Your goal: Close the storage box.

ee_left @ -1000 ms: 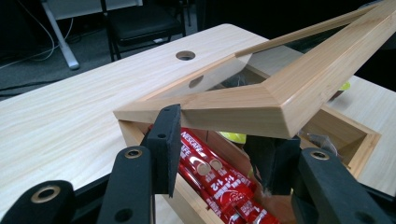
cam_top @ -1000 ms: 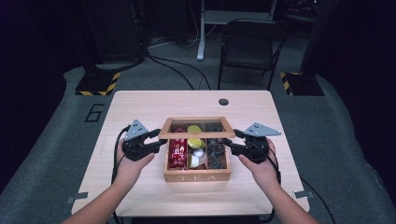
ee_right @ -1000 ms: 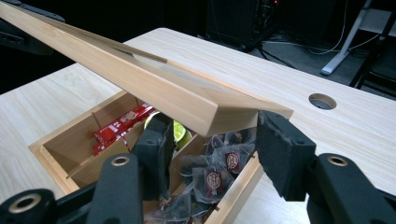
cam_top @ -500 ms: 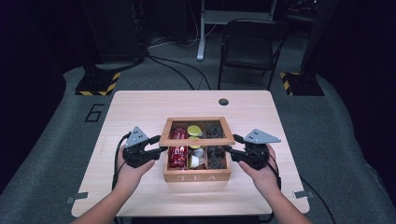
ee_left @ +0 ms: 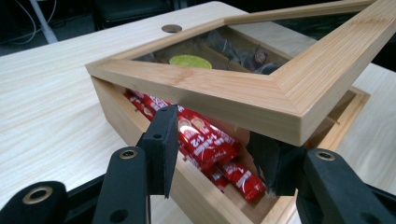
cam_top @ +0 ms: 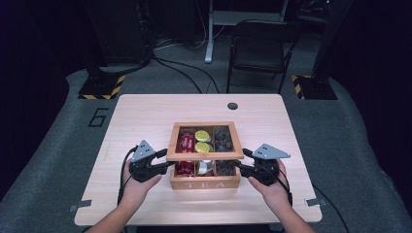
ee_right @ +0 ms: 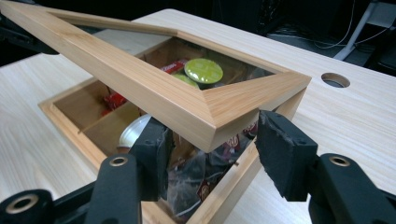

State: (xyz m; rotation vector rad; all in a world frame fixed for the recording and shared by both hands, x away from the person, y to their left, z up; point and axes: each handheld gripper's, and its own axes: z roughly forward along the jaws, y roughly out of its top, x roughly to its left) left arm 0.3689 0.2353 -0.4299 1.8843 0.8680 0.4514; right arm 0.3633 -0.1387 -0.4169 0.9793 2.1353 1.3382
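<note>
The lid (cam_top: 204, 141) of the tea box (cam_top: 205, 183) is supported tilted above the box, one front corner between the parted jaws of each gripper: left gripper (cam_top: 163, 166), right gripper (cam_top: 243, 168).

Dark room; grey carpet floor (cam_top: 58, 145); black folding chair (cam_top: 260, 51) behind table (cam_top: 145, 111).

A light wooden table (cam_top: 145, 121) stands on grey carpet (cam_top: 58, 145) with a 6 marked beside its left edge. Near the far edge the tabletop has 1 round hole (cam_top: 232, 106). 1 wooden tea box (cam_top: 204, 183) sits on it, near the front edge and about midway across, its front reading TEA and its glass-paned lid (cam_top: 204, 156) partly raised.
</note>
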